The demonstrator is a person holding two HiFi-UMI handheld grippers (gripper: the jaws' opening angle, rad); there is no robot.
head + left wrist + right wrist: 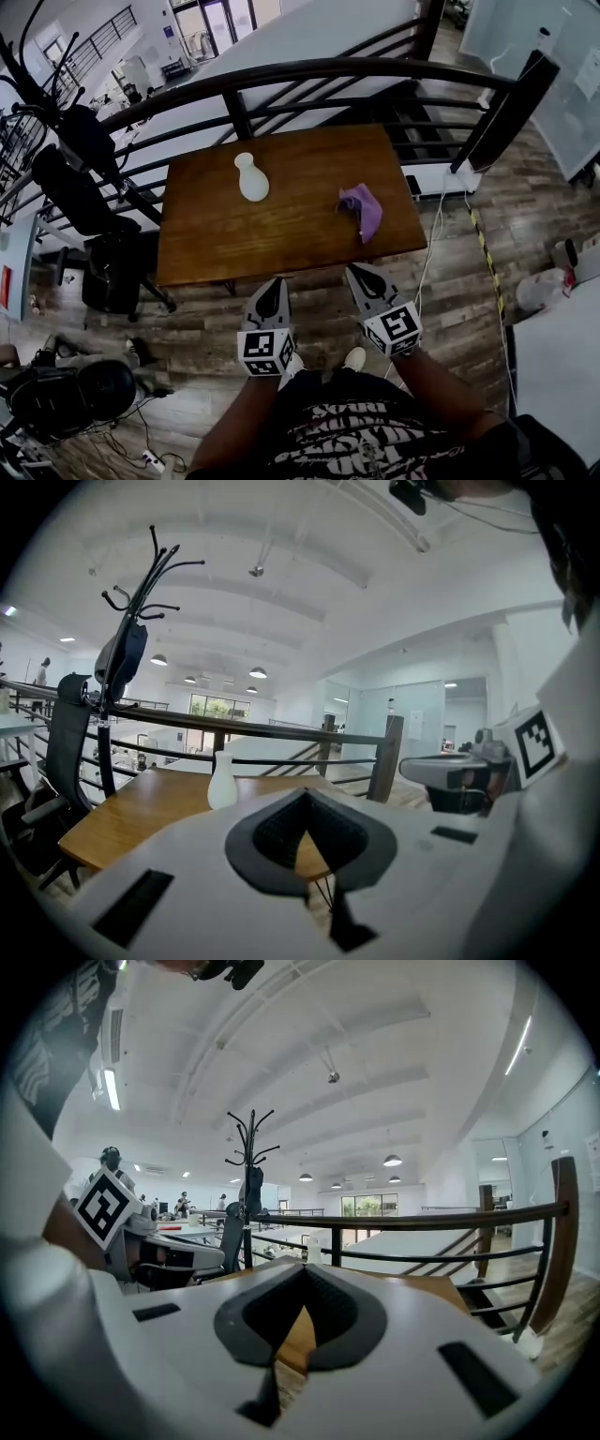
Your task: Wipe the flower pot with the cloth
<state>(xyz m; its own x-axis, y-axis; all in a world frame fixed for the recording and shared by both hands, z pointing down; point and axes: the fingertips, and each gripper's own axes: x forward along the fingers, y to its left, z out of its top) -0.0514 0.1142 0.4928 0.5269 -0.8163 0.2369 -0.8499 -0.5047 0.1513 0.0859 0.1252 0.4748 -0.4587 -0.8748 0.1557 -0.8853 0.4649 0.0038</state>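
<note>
A white, vase-shaped flower pot [251, 178] stands upright on the brown wooden table [225, 239], left of its middle. A crumpled purple cloth [362, 210] lies on the table's right part, apart from the pot. My left gripper [270, 292] and right gripper [362, 276] hang side by side over the floor, just short of the table's near edge. Both are shut and hold nothing. In the left gripper view the pot [221, 780] shows beyond the shut left gripper [305, 795]. The right gripper view has the pot [312, 1249] small and far past the shut right gripper [305, 1271]; the cloth is hidden there.
A dark metal railing [309, 75] runs behind the table, with stairs beyond it. To the left are a black chair [89, 211] and a coat rack [131, 621]. A white cable [433, 234] trails over the wood floor on the right.
</note>
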